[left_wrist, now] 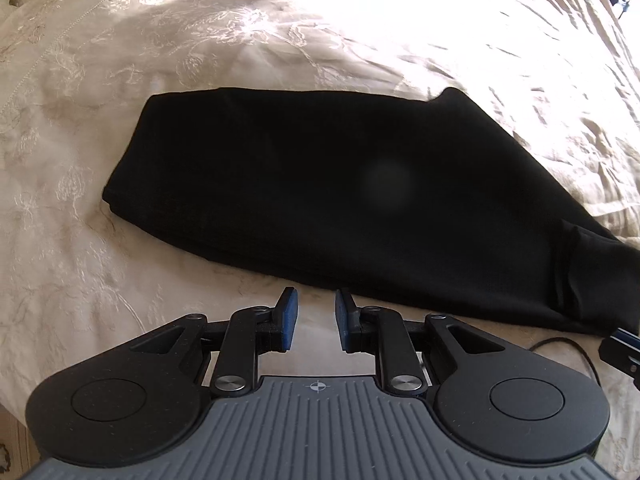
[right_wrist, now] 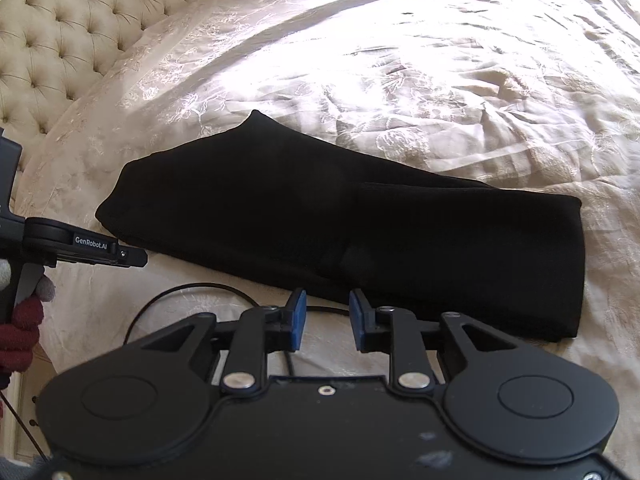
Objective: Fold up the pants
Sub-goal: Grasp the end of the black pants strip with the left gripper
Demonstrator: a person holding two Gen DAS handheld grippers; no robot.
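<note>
The wide cream bedspread with pale embroidered flowers (left_wrist: 360, 40) fills both views, sunlit and rumpled, and at its far left in the right wrist view rises the buttoned, tufted cream headboard (right_wrist: 80, 20). Lying flat on that bedspread is the pair of black fabric pants (left_wrist: 340, 192), folded into a long, tapering slab. From the left wrist view it runs from a rounded end at the left to a narrower end at the right edge, where a banded cuff or waist section shows. From the right wrist view a second layer can be made out lying over the right half, its edge a faint line across the cloth.

Down to the tools now. The left black two-finger gripper with blue pads (left_wrist: 316, 320) hovers just short of the pants' near edge, jaws apart with a clear gap and nothing between them but bedspread. The right black two-finger gripper with blue pads (right_wrist: 327, 318) sits at the near edge too, jaws parted, nothing pinched; whether its tips brush the cloth I cannot tell.

At the left edge of the right wrist view the other gripper's side pokes in, lettered "GenRobot.AI", with a hand in a dark red and grey glove (right_wrist: 24, 316) below it. A thin black cable (right_wrist: 192, 290) loops over the bedspread just beside the right gripper.
</note>
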